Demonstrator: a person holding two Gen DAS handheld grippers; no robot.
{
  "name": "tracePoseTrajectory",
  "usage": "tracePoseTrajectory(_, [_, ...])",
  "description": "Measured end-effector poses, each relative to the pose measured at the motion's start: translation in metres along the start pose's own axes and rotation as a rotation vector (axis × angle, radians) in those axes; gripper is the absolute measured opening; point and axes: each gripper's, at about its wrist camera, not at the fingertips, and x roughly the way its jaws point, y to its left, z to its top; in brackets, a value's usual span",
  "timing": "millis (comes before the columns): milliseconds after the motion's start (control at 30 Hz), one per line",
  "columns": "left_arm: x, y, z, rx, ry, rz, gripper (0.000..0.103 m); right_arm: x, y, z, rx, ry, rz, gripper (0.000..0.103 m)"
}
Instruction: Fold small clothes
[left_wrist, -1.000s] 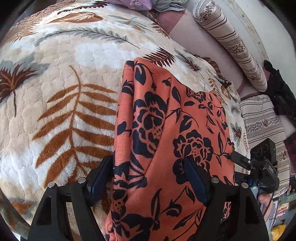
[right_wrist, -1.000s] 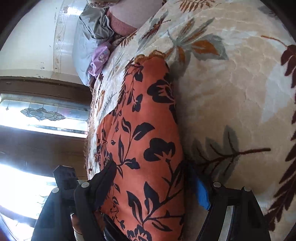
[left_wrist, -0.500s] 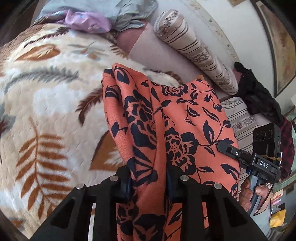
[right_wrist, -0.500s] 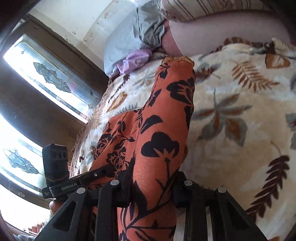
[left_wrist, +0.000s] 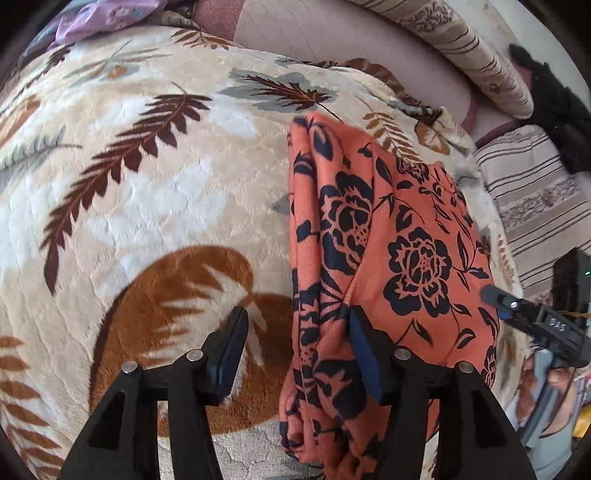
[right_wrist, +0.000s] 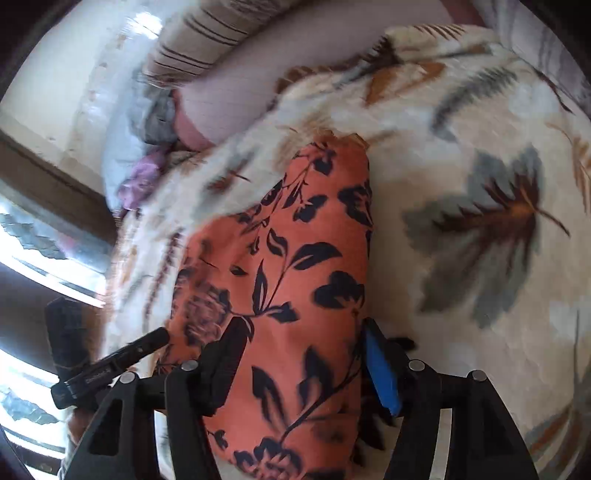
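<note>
An orange garment with a black flower print (left_wrist: 406, 240) lies folded on the leaf-patterned fleece blanket (left_wrist: 147, 184). My left gripper (left_wrist: 295, 314) is over its near left edge. The jaws are opening: the right pad touches the fabric and the left pad stands clear over the blanket. In the right wrist view the same garment (right_wrist: 303, 240) runs away from me, and my right gripper (right_wrist: 304, 325) straddles its near end with jaws opening and cloth lying loose between them. Each gripper shows in the other's view: the right one (left_wrist: 535, 325) and the left one (right_wrist: 110, 365).
A striped bolster (left_wrist: 461, 48) and a striped cushion (left_wrist: 535, 195) lie along the far side, with dark clothing (left_wrist: 561, 110) behind them. Purple and grey laundry (left_wrist: 103, 18) sits at the blanket's far corner. A window (right_wrist: 37, 258) is beside the bed.
Half a second ago both grippers were shut on the raised garment. Now the cloth lies folded on the blanket and both pairs of jaws have spread apart.
</note>
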Motion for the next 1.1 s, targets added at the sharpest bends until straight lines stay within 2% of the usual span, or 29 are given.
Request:
tracePoseTrajectory(33, [-0.009, 0.003, -0.005, -0.004, -0.023, 0.006, 0.058, -0.006, -0.004, -0.005, 0.011, -0.024, 0.026, 0.066])
tracePoseTrajectory(133, [-0.042, 0.0, -0.015, 0.024, -0.09, 0.038, 0.058, -0.033, 0.004, -0.015, -0.01, -0.13, 0.014, 0.066])
tracePoseTrajectory(233, [-0.065, -0.013, -0.024, 0.088, -0.141, 0.025, 0.06, -0.062, 0.026, -0.023, -0.035, -0.215, 0.094, 0.066])
tracePoseTrajectory(300, [-0.064, -0.023, -0.032, 0.133, -0.159, 0.011, 0.067, -0.066, 0.046, -0.029, -0.078, -0.225, 0.174, 0.072])
tracePoseTrajectory(333, [-0.056, -0.027, -0.035, 0.165, -0.151, 0.014, 0.071, -0.058, 0.054, -0.029, -0.1, -0.209, 0.206, 0.079])
tracePoseTrajectory(367, [-0.044, -0.029, -0.037, 0.187, -0.126, 0.038, 0.071, -0.048, 0.056, -0.028, -0.113, -0.183, 0.226, 0.081])
tracePoseTrajectory(433, [-0.013, -0.03, -0.038, 0.193, -0.044, 0.135, 0.071, -0.01, 0.054, -0.024, -0.06, -0.096, 0.183, 0.081])
tracePoseTrajectory(467, [-0.003, -0.027, -0.038, 0.176, -0.013, 0.147, 0.072, 0.005, 0.044, -0.021, -0.013, -0.044, 0.153, 0.081])
tracePoseTrajectory(500, [-0.003, -0.025, -0.038, 0.149, -0.016, 0.133, 0.072, 0.01, 0.039, -0.021, 0.023, -0.032, 0.158, 0.081])
tracePoseTrajectory(533, [-0.01, -0.025, -0.038, 0.131, -0.036, 0.128, 0.072, 0.004, 0.041, -0.021, 0.031, -0.056, 0.174, 0.081])
tracePoseTrajectory(600, [-0.023, -0.029, -0.039, 0.148, -0.078, 0.139, 0.072, -0.011, 0.056, -0.015, -0.03, -0.112, 0.201, 0.081])
tracePoseTrajectory(667, [-0.029, -0.033, -0.041, 0.179, -0.095, 0.173, 0.072, -0.016, 0.064, -0.003, -0.068, -0.147, 0.183, 0.084])
tracePoseTrajectory(767, [-0.032, -0.032, -0.044, 0.16, -0.088, 0.173, 0.072, 0.008, 0.052, 0.024, -0.034, -0.124, 0.086, 0.085])
tracePoseTrajectory(833, [-0.039, -0.029, -0.048, 0.141, -0.094, 0.161, 0.072, 0.024, 0.034, 0.033, 0.02, -0.057, 0.055, 0.085])
tracePoseTrajectory(867, [-0.044, -0.027, -0.05, 0.138, -0.103, 0.162, 0.072, 0.019, 0.034, 0.034, 0.031, -0.074, 0.066, 0.085])
tracePoseTrajectory(933, [-0.056, -0.021, -0.056, 0.134, -0.135, 0.177, 0.072, -0.002, 0.048, 0.029, -0.027, -0.127, 0.099, 0.085])
tracePoseTrajectory(1100, [-0.076, -0.023, -0.066, 0.147, -0.192, 0.235, 0.072, -0.052, 0.068, -0.021, -0.091, -0.191, 0.111, 0.085])
